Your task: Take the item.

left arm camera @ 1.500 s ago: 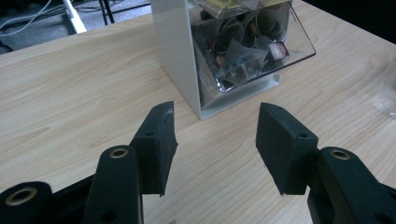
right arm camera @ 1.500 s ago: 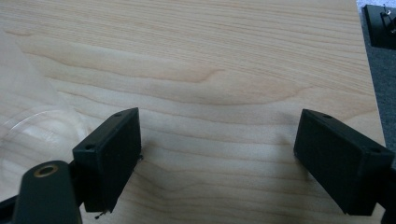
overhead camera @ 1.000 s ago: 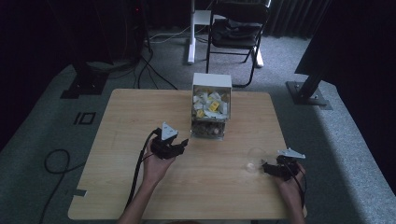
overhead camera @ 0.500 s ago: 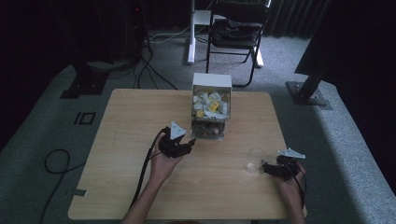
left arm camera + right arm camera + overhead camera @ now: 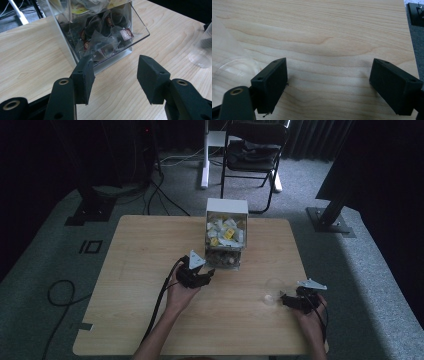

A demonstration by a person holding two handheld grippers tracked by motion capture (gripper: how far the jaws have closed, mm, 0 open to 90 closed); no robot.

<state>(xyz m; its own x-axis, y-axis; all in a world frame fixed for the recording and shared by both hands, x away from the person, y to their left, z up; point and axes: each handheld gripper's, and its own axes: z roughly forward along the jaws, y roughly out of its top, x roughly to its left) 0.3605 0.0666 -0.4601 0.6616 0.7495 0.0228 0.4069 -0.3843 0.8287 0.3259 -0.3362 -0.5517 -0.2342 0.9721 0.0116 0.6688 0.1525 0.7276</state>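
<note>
A clear dispenser box (image 5: pixel 226 234) (image 5: pixel 100 32) full of tea bags stands at the table's far middle; pyramid tea bags (image 5: pixel 105 45) lie in its open lower tray. My left gripper (image 5: pixel 206 274) (image 5: pixel 113 77) is open just in front of that tray, jaws wide apart, nothing between them. A clear plastic cup (image 5: pixel 273 291) (image 5: pixel 202 51) (image 5: pixel 229 67) stands at the right. My right gripper (image 5: pixel 286 301) (image 5: pixel 328 85) is open beside the cup, low over the wood, with the cup at its left jaw's outer side.
The wooden table (image 5: pixel 150 270) has bare room at the left and front. A black chair (image 5: pixel 252 150) and a white stand leg (image 5: pixel 205 155) are behind the table. Cables (image 5: pixel 60 295) trail on the grey floor at the left.
My left gripper has moved right and forward toward the dispenser's tray. The right gripper has stayed by the cup.
</note>
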